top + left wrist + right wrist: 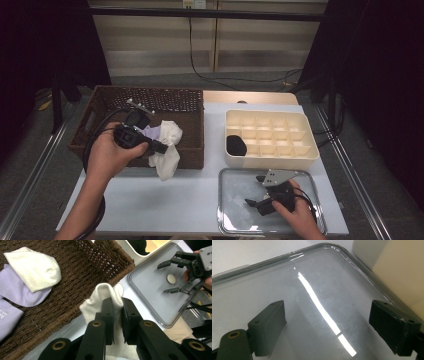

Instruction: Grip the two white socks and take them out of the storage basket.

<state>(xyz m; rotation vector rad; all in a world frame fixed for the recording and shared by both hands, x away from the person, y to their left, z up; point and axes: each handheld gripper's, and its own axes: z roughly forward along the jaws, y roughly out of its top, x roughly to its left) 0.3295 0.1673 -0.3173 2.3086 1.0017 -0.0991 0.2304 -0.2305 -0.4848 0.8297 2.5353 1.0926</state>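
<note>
**White sock pinched at the basket's edge**

From above, the left gripper sits over the front right corner of the brown wicker basket, its jaws closed on a white sock that drapes over the basket's rim and hangs down onto the pale table. A lilac cloth lies inside the basket just behind it. Off to the right stands a cream divided box with a dark sock in its near left compartment. In front of that box, the right gripper rests over a shiny metal tray, jaws apart and holding nothing.

Looking along the left gripper, the jaws stand narrow, pressed on a fold of the white sock at the basket wall. Another white sock and lilac socks lie on the basket floor.

Along the right gripper, the jaws stand wide apart above the bare tray, with the box just beside it.
</note>
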